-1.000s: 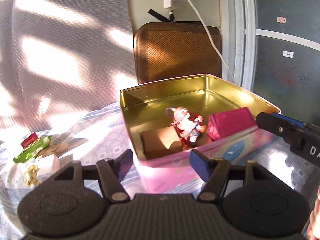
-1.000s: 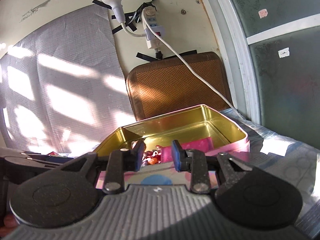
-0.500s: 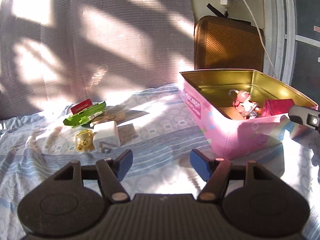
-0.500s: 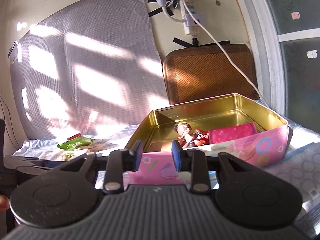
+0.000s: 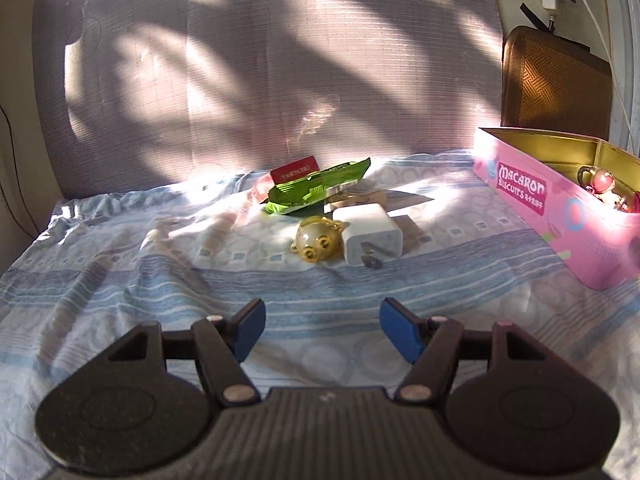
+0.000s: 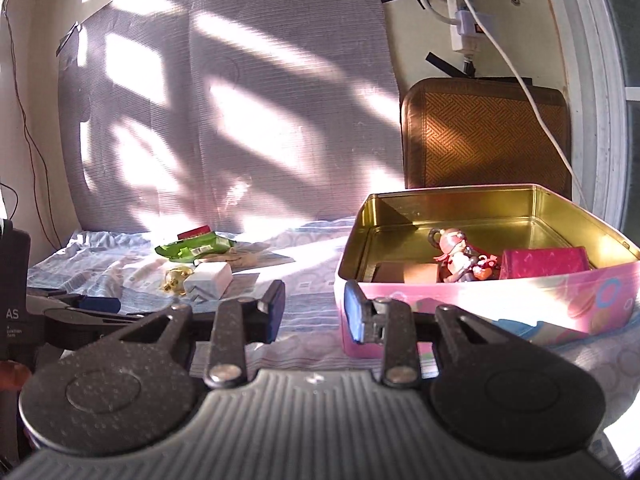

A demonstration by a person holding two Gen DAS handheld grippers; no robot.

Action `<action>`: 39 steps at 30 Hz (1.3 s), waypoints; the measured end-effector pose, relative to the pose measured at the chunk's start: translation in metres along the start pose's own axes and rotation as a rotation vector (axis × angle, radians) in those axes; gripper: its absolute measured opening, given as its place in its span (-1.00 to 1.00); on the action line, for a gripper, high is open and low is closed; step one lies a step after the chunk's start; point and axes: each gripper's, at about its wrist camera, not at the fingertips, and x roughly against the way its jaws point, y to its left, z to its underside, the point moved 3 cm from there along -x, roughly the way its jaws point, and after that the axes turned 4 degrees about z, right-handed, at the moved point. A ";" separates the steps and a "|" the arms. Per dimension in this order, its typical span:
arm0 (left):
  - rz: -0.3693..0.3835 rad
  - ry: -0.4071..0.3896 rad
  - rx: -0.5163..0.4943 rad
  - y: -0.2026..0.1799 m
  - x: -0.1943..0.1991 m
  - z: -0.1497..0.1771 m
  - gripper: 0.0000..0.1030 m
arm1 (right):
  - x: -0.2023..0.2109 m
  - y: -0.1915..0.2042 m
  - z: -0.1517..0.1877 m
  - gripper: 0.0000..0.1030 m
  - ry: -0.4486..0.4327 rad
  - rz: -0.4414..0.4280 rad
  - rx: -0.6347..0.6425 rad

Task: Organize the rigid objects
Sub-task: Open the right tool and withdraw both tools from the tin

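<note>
Straight ahead of the left gripper (image 5: 322, 330), a little beyond its blue pads: white square-bodied plastic wall charger (image 5: 372, 236) lying on its side on the blue-and-white patterned bedsheet (image 5: 120, 264), two metal prongs pointing back toward the tool. Probably light, hard and stiff, smooth-sided and likely a bit slippery; best taken across the two flat broad faces of the body, clear of the prongs, which look thin and give poor purchase. Touching its left side, a small translucent gold pig-shaped trinket (image 5: 318, 238), rounded and glossy, likely to roll or squirt from a pinch unless caught across its widest part. Just behind both, a crumpled green foil wrapper (image 5: 316, 192) and a red card box (image 5: 294, 172), soft and light by the look of them. Off to the right of the tool, the open pink biscuit tin with gold interior (image 5: 520, 192), already holding a small figurine (image 6: 456, 254), a magenta box (image 6: 544, 262) and a brown block (image 6: 404, 272). Left jaws standing apart with nothing between them. Right gripper (image 6: 314, 312), close against the near wall of the tin, jaws likewise parted and empty.
</note>
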 end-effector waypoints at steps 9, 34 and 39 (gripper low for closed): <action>0.020 -0.020 0.049 0.014 -0.001 0.002 0.35 | -0.012 0.024 0.014 -0.31 0.035 -0.016 0.025; 0.072 -0.059 0.151 0.029 0.005 0.003 0.80 | -0.019 0.034 0.037 -0.10 0.102 -0.029 0.055; 0.053 -0.083 0.191 0.039 0.008 0.001 0.88 | -0.021 0.035 0.037 -0.10 0.120 -0.035 0.065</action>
